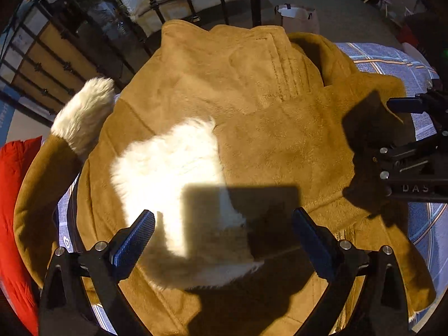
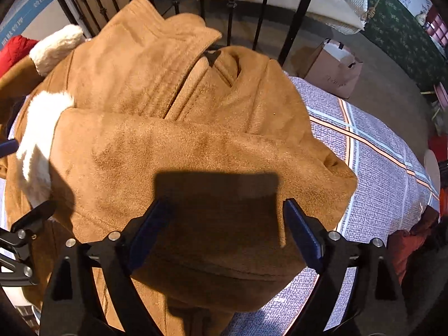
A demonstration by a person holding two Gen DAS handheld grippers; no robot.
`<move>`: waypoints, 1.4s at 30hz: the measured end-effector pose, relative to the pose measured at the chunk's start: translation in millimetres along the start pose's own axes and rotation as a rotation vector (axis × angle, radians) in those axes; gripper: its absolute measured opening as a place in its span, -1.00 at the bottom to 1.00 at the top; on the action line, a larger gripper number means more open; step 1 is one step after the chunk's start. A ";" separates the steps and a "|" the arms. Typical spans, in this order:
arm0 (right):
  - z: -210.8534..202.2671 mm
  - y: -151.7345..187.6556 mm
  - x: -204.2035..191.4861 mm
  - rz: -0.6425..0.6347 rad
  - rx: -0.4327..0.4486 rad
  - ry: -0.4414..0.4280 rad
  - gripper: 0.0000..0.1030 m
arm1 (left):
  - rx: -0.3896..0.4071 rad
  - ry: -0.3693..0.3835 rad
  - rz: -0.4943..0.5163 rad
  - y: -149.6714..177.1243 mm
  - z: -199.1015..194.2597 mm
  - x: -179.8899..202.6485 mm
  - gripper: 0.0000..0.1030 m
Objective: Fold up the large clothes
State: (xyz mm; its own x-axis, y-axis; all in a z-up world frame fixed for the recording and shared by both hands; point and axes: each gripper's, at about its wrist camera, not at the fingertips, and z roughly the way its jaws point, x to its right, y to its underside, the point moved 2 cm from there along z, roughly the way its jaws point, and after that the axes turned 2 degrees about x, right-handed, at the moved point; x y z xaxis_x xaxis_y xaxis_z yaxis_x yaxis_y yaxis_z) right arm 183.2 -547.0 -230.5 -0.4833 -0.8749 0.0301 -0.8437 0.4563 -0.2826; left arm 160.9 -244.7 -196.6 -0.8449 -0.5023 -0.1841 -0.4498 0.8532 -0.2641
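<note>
Left claw: jaws spread wide, nothing between the pads. Fingers are black metal, each faced with a blue pad of fine cross-hatched rubber. Claw points steeply down at the coat.

Directly beneath and just ahead of the left claw: a white fur cuff, long shaggy pile, sunlit, lying on top of the coat's body. A square-edged shadow falls across its near part.

Right claw: jaws also stand wide apart, gripping nothing; same black frame and blue pads. Beneath it lies a folded sleeve, a broad flat band running across the coat, its edge rounded and soft.

The coat is tan, suede-like, with a short nap and matte surface. Ahead of both claws it shows a wide collar with parallel stitched rows and lapels crossing in a V. It lies spread on a bed, filling most of it.

A second fur cuff sticks up to the far left of the left claw, at the coat's edge.

Bed cover: lilac woven fabric, coarse grain, with orange and pale blue stripes crossing as a plaid. Exposed to the right of the right claw.

Beyond the coat: black iron bed rail with knobbed bars. Past it, on the floor, a paper bag. Red padded fabric at the left claw's left.
</note>
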 end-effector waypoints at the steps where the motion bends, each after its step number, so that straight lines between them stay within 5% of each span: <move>1: 3.0 -0.7 -0.5 0.001 -0.007 -0.002 0.74 | -0.015 -0.003 0.011 -2.9 7.5 2.4 0.87; 12: 20.5 0.9 -12.6 -0.027 0.006 0.068 0.80 | -0.161 0.104 -0.033 -17.3 59.5 -10.3 0.91; 26: -2.4 2.2 -26.4 -0.011 -0.054 0.111 0.80 | -0.103 0.089 -0.028 6.7 44.5 -11.3 0.90; 31: -55.0 24.1 -25.2 0.116 0.048 -0.014 0.80 | -0.047 0.062 -0.042 29.1 8.5 -20.3 0.87; 37: -61.5 85.3 -30.3 0.206 -0.039 -0.113 0.80 | 0.027 -0.018 -0.009 66.4 -19.7 -45.9 0.86; 42: -55.9 125.4 -34.8 0.250 -0.122 -0.149 0.80 | 0.038 -0.107 -0.085 73.8 -29.8 -97.5 0.85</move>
State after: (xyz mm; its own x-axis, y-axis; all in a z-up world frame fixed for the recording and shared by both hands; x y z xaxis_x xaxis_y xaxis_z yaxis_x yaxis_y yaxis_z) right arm 81.1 -450.3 -213.4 -0.6471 -0.7435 -0.1691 -0.7295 0.6682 -0.1464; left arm 201.4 -128.6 -169.9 -0.7677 -0.5863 -0.2585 -0.5055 0.8021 -0.3179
